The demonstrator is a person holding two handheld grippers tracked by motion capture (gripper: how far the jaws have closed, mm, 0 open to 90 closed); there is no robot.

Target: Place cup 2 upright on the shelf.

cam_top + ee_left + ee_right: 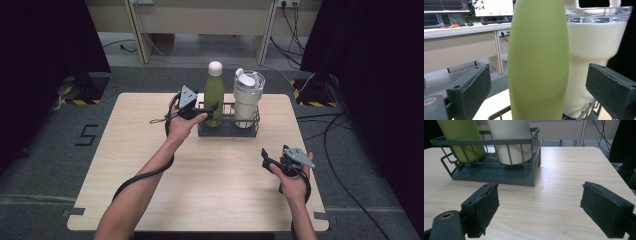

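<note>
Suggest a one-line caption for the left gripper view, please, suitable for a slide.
Open jaws flank the green bottle, pads clear of it, beside the cream tumbler in the wire rack.

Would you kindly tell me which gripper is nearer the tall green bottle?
Left. The left gripper has its open jaws around the tall green bottle; the right gripper hovers over the table, apart from it.

Both forearms are bare, with no sleeves. The left gripper (207, 111) is black, topped by a grey three-cornered plate, and a black cable loops from it along the forearm. The right gripper (267, 164) is black too, with the same grey plate; its fingers (486, 206) are blocky, faced with rough dark pads, each with small screw holes, a brass-ringed hole near the base.
</note>
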